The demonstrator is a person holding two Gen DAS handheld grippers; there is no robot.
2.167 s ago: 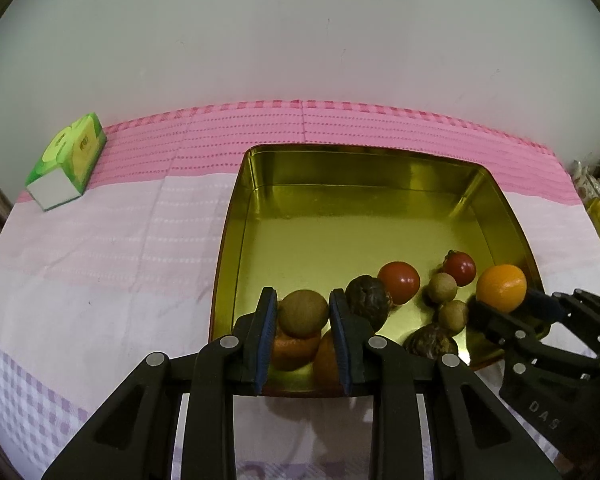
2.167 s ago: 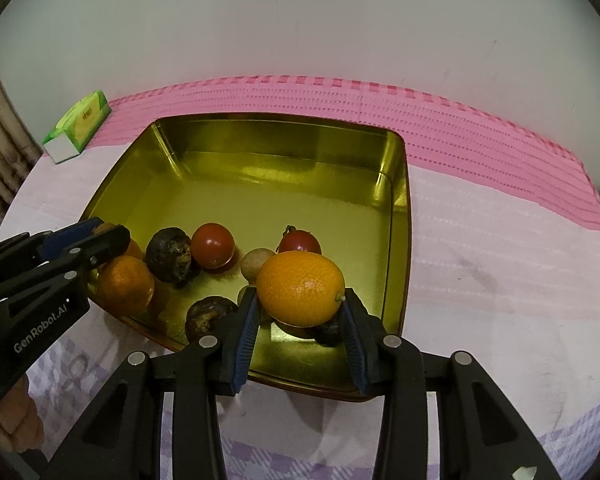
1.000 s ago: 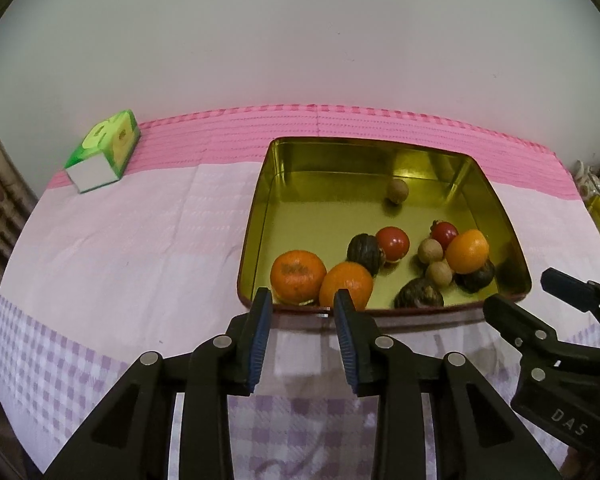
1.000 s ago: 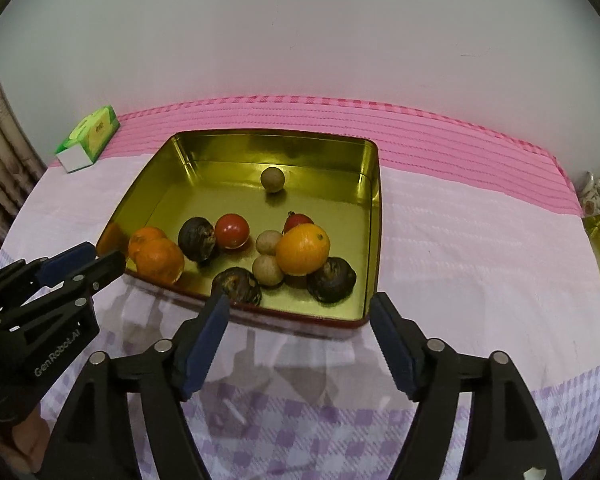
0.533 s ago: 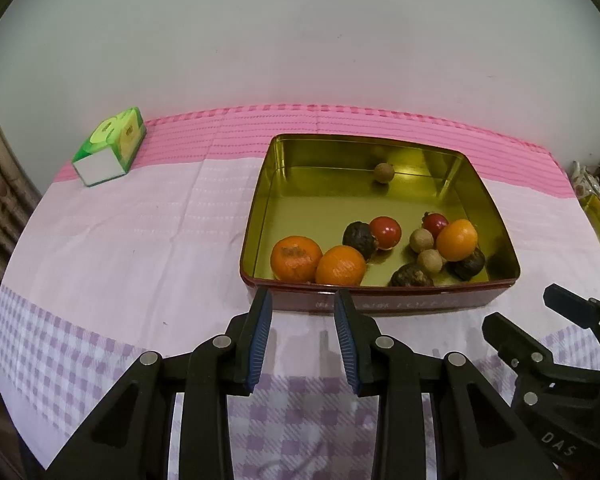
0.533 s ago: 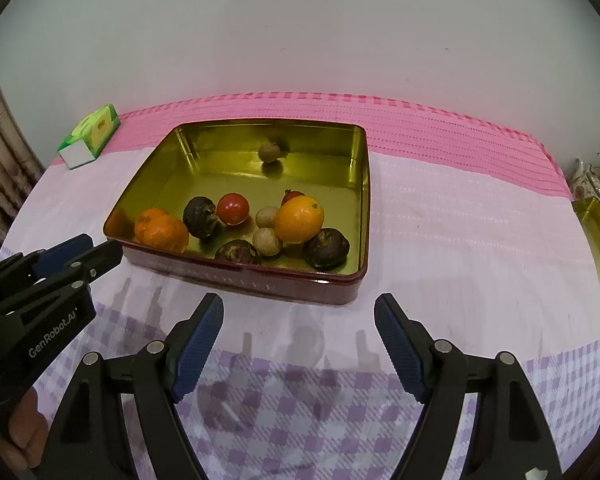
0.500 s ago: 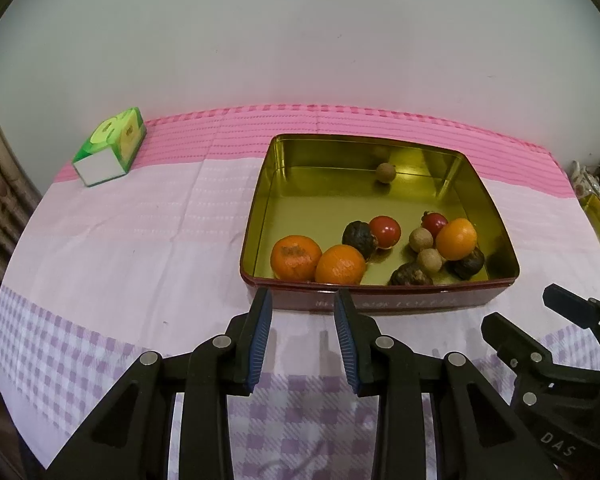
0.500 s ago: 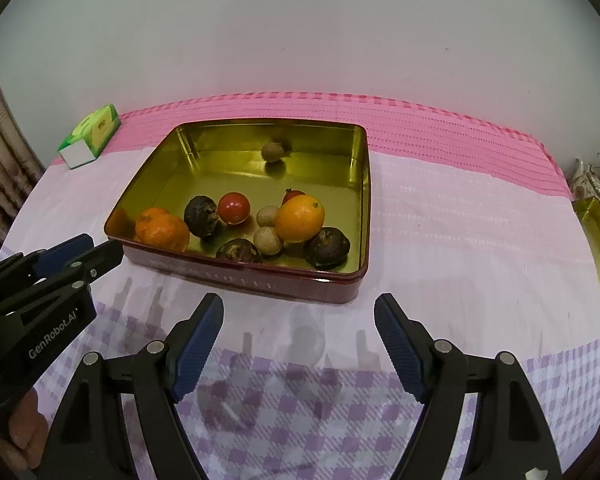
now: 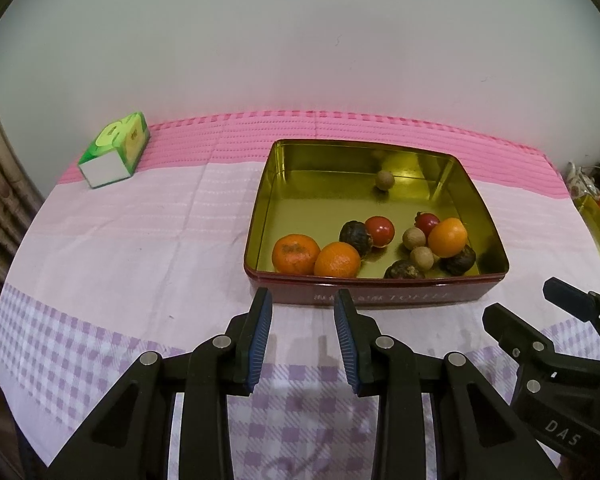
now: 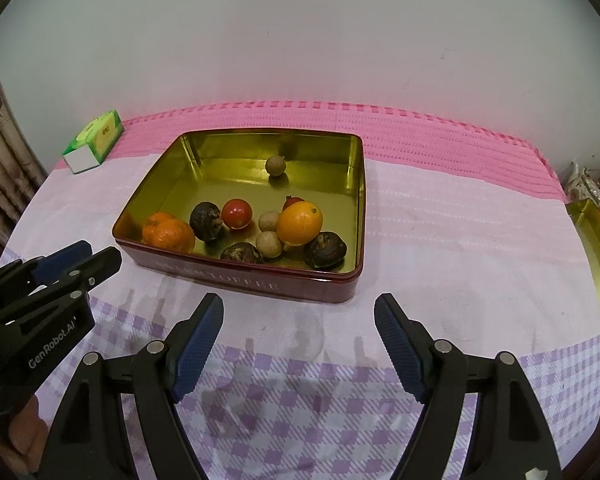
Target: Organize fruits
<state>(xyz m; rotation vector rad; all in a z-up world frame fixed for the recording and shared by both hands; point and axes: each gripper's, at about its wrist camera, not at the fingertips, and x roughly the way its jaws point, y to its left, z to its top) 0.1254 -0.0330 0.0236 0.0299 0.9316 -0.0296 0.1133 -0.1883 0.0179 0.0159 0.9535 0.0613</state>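
Gold tin [image 9: 482, 204] on a pink-and-lilac cloth [image 9: 140, 240], holding all the fruit: two tangerines [image 9: 296, 254] at near left, an orange [image 10: 300, 222] at near right among dark and tan fruits, one tan ball [image 10: 275, 166] alone at the far wall. Left gripper [image 9: 302, 340] parted narrowly, empty; right gripper [image 10: 299, 344] spread wide, empty; both near the tin. Green box [image 9: 114, 150] at far left.
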